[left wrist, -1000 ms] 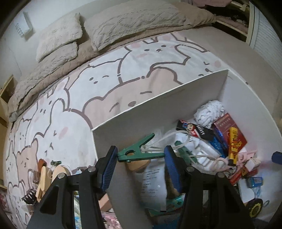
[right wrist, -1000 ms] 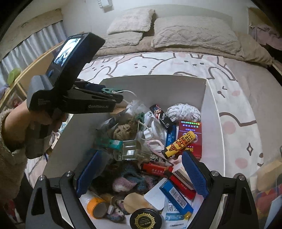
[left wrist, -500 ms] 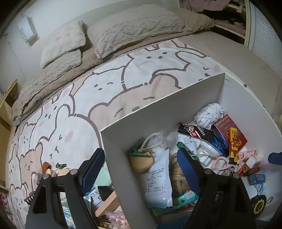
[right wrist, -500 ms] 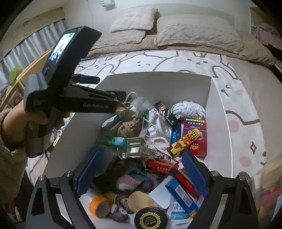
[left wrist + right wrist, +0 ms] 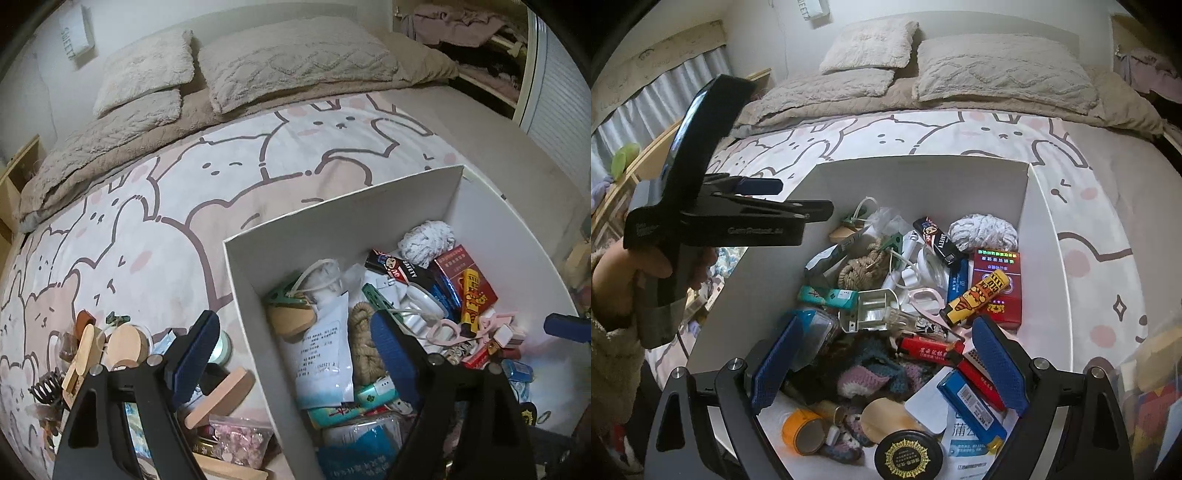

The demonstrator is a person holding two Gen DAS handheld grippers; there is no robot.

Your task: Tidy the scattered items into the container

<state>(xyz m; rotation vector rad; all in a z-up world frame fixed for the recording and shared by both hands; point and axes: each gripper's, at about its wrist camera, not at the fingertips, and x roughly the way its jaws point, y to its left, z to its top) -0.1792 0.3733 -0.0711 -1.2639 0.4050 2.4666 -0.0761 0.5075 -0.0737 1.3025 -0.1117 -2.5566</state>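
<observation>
White cardboard container [image 5: 343, 218] sits on the bed [image 5: 155, 206], crammed with small items, many half buried and unreadable. Left gripper [image 5: 291, 350] straddles its near wall, jaws wide and empty; right gripper [image 5: 886, 362] hovers inside, equally wide. Scattered items [image 5: 122, 347] remain outside, partly hidden behind the left gripper.

Both grippers, left [image 5: 291, 354] and right [image 5: 886, 365], have black angular arms with triangular cut-outs, silver screws behind the jaws, and ribbed blue pads [image 5: 777, 363] lining each finger. Faint grey lettering marks the left gripper's black side. A fuzzy beige sleeve [image 5: 613, 365] covers the wrist.
</observation>
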